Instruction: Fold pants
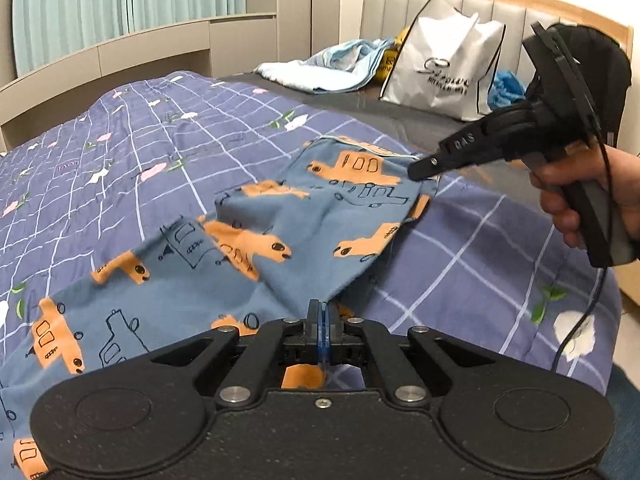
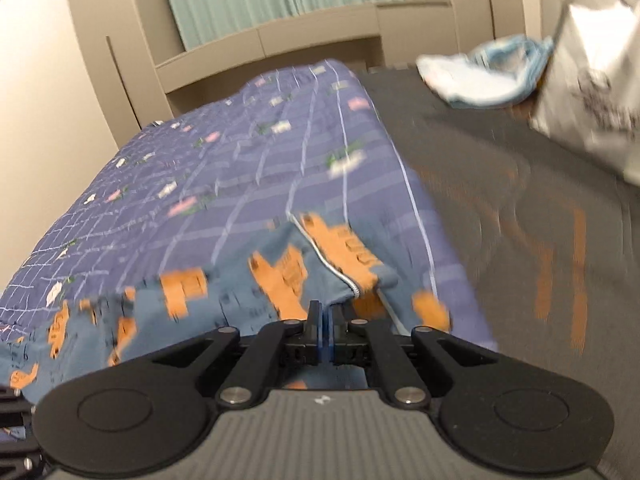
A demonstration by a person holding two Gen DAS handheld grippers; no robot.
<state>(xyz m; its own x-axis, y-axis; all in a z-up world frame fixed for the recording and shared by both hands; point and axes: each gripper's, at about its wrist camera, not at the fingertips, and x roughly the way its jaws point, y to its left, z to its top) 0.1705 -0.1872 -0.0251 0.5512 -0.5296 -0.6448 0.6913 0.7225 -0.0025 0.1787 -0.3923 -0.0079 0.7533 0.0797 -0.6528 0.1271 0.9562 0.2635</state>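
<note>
The pants (image 1: pixel 248 248) are blue-grey with orange vehicle prints and lie on the purple checked quilt (image 1: pixel 120 148). My left gripper (image 1: pixel 323 312) is shut on a near edge of the pants, lifting a fold. My right gripper (image 1: pixel 420 170) shows in the left wrist view, held by a hand, pinching the far corner of the pants. In the right wrist view, my right gripper (image 2: pixel 323 316) is shut on the pants (image 2: pixel 280 280) near a white-piped hem; this view is motion-blurred.
A white shopping bag (image 1: pixel 444 64) and a pale blue cloth pile (image 1: pixel 332 64) sit at the head of the bed on a dark grey sheet (image 2: pixel 500 200). A padded headboard (image 1: pixel 500 4) stands behind. Beige cabinets and green curtains line the far wall.
</note>
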